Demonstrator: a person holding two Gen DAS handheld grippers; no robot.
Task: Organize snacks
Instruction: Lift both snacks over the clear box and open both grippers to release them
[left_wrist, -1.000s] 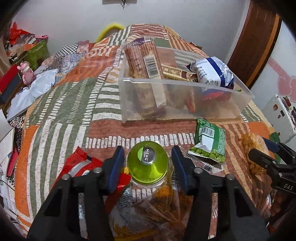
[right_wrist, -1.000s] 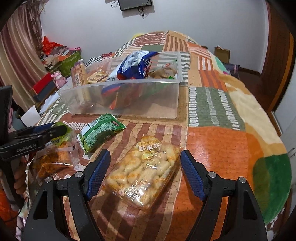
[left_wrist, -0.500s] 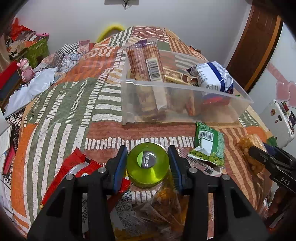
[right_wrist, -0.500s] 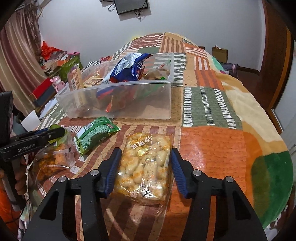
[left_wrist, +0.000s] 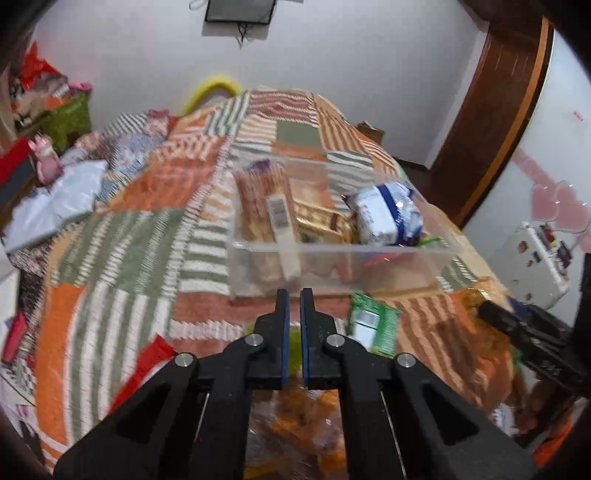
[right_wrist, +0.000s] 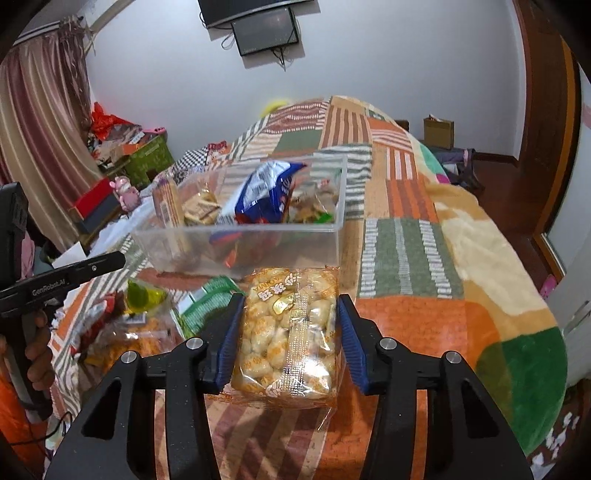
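Observation:
A clear plastic bin (left_wrist: 332, 266) with several snack packs sits on the patchwork bedspread; it also shows in the right wrist view (right_wrist: 240, 251). My right gripper (right_wrist: 290, 314) is shut on a clear bag of puffed rice snacks (right_wrist: 291, 332), lifted above the bedspread in front of the bin. My left gripper (left_wrist: 291, 299) is shut with nothing between its fingers, raised above the green-lidded jar (right_wrist: 142, 295). The jar lies on the bed and is mostly hidden behind the fingers in the left wrist view. A green pea packet (left_wrist: 373, 325) lies beside it.
A red packet (left_wrist: 144, 365) and a clear bag of orange snacks (left_wrist: 306, 421) lie at the near edge. Boxes and a pink toy (left_wrist: 46, 158) stand at the far left. A wooden door (left_wrist: 495, 110) is at the right.
My left gripper closed past the green lid, rose above the jar and shut empty. My right gripper closed on the rice snack bag and lifted it off the bedspread.

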